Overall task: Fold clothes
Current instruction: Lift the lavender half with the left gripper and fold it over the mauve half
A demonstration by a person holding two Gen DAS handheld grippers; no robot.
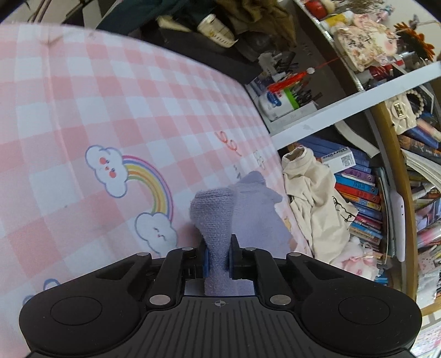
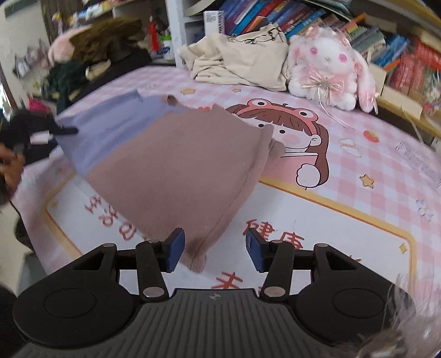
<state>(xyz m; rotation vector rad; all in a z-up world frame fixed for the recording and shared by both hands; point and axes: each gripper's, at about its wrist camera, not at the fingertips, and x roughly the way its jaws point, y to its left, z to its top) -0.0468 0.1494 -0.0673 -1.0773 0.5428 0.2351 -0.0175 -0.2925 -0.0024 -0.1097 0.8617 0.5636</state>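
The left gripper point(image 1: 218, 257) is clamped on a bunched lavender part of the garment point(image 1: 220, 217), lifted above the pink checked bedsheet point(image 1: 82, 110); only this view shows the rainbow print point(image 1: 148, 179) at ten o'clock of the grip and the cream top point(image 1: 317, 209) at three o'clock. The right wrist view alone shows the garment point(image 2: 171, 170) whole, lavender at its far end and brown nearer, spread on the bedsheet point(image 2: 358, 192); the right gripper point(image 2: 213, 252) stands apart, its fingers either side of the brown corner, not closed; a plush rabbit point(image 2: 328, 66) sits at one o'clock, books point(image 2: 275, 16) behind it.
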